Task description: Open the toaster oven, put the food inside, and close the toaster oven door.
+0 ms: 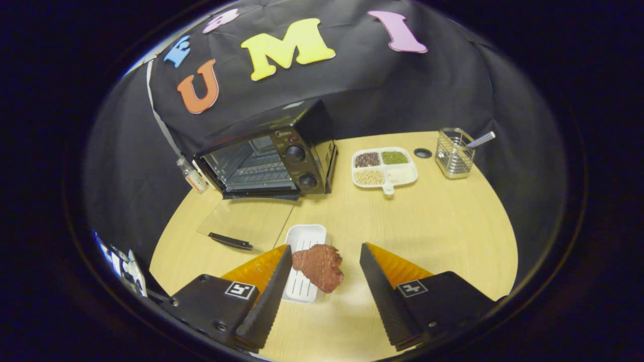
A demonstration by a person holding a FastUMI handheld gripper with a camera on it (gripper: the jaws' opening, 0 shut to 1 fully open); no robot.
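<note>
Hovering wide open, the gripper (326, 261) frames the steak (319, 266) lying half on the white tray (307, 236) between its fingers, long axis slanting across them, with the open toaster oven (266, 161) beyond

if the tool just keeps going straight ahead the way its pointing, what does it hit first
Probably the piece of meat, lying half on the white tray between the open tool's fingers. Beyond it sits the toaster oven, its door already down. Depth is uncertain.
</note>
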